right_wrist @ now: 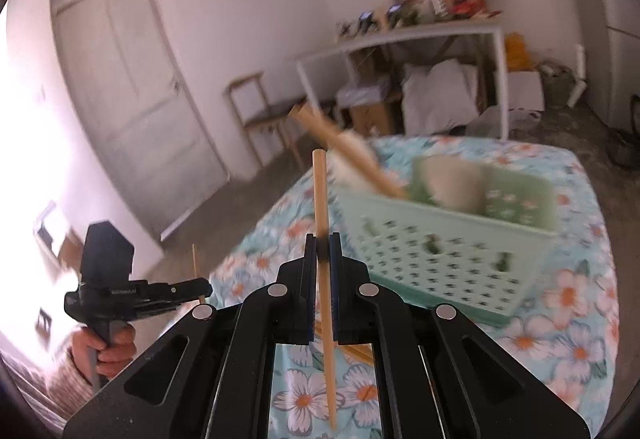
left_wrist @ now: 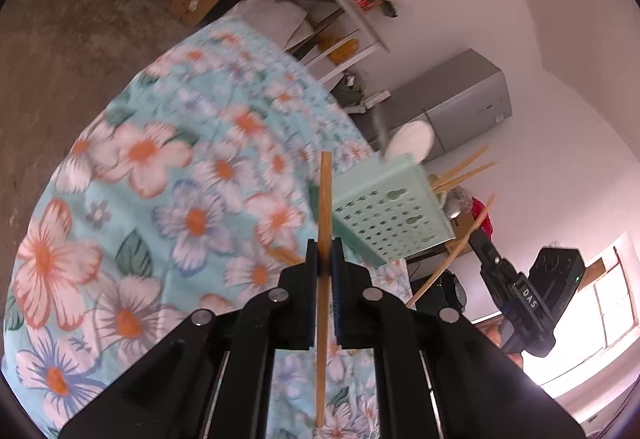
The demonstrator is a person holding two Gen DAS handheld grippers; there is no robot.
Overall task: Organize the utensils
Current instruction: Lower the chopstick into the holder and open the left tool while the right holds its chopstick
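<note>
"DAS" marks the right gripper (left_wrist: 478,235); both grippers' fingers pinch chopsticks (left_wrist: 325,207); the basket (right_wrist: 448,259) holds chopsticks and cups.

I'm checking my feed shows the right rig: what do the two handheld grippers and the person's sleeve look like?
Both are matte black plastic. The left gripper and right gripper have angular linkage arms with round silver pins and blue-padded fingers. Seen from the left wrist view, the right one carries white lettering, roughly "DAS". The sleeve looks knitted and brownish, though blurred.

Both tongs, left (left_wrist: 324,255) and right (right_wrist: 322,251), apparently clamped shut, angled slightly downward.
</note>
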